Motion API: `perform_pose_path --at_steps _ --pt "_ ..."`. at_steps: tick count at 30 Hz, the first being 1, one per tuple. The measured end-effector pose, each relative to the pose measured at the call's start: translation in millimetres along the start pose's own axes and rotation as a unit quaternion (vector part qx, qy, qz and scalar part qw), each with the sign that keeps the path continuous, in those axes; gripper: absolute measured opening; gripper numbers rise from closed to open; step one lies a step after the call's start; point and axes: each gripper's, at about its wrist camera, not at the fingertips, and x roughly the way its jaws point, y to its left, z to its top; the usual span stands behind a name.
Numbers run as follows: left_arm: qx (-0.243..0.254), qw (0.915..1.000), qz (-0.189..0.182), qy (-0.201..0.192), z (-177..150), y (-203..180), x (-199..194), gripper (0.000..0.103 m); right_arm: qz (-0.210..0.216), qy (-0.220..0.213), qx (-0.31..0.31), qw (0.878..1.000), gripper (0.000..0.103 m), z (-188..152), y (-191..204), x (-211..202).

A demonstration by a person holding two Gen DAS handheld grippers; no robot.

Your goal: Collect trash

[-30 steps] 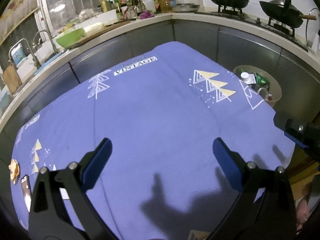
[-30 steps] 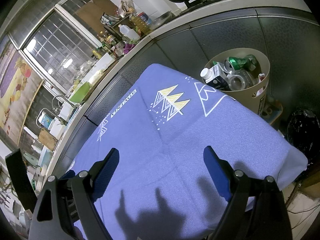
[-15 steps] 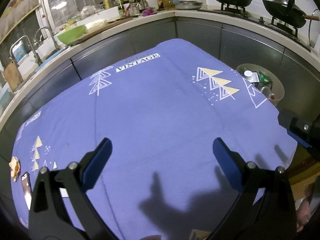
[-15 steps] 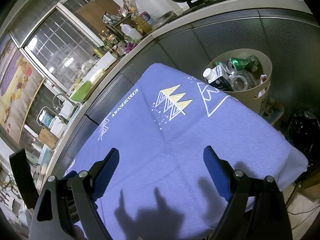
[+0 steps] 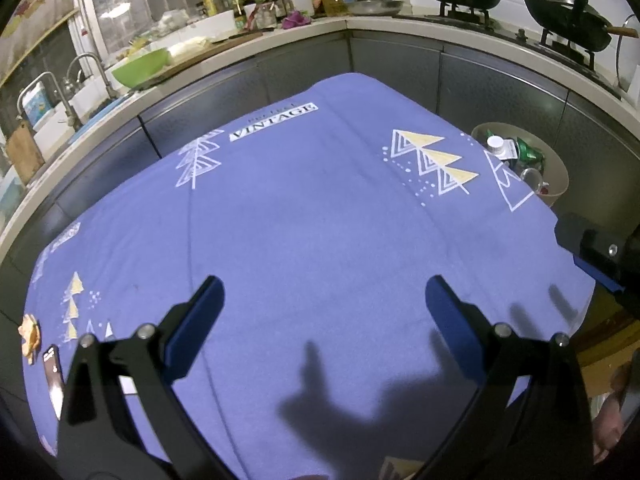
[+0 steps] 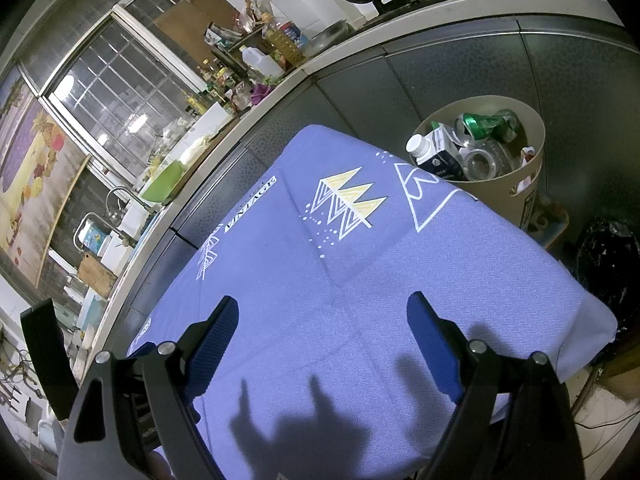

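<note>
Left tool (image 5: pixel 324 308) apart, nothing between pads, hovering over blue cloth (image 5: pixel 320 220) on surface. Right tool (image 6: pixel 322 326) likewise apart, nothing held. Bin (image 6: pixel 532 184) far ahead and right of both tools, past cloth edge, packed: one carton (image 6: pixel 434 154), one green can (image 6: pixel 486 124), clear plastic. Placed beside surface probably for short drop. Leftover trash at near left of left tool: one tan scrap (image 5: pixel 30 334), one dark wrapper (image 5: pixel 54 372). Cloth between tools bare; task looks almost done.
</note>
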Motion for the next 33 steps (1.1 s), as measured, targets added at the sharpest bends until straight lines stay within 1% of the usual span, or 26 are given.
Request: perform_pose_path --at_steps 33 --pt "0.003 1.0000 -0.006 0.003 -3.2 -7.4 -0.4 0.097 0.000 0.003 0.002 1.000 0.082 -0.1 -3.7 2.1"
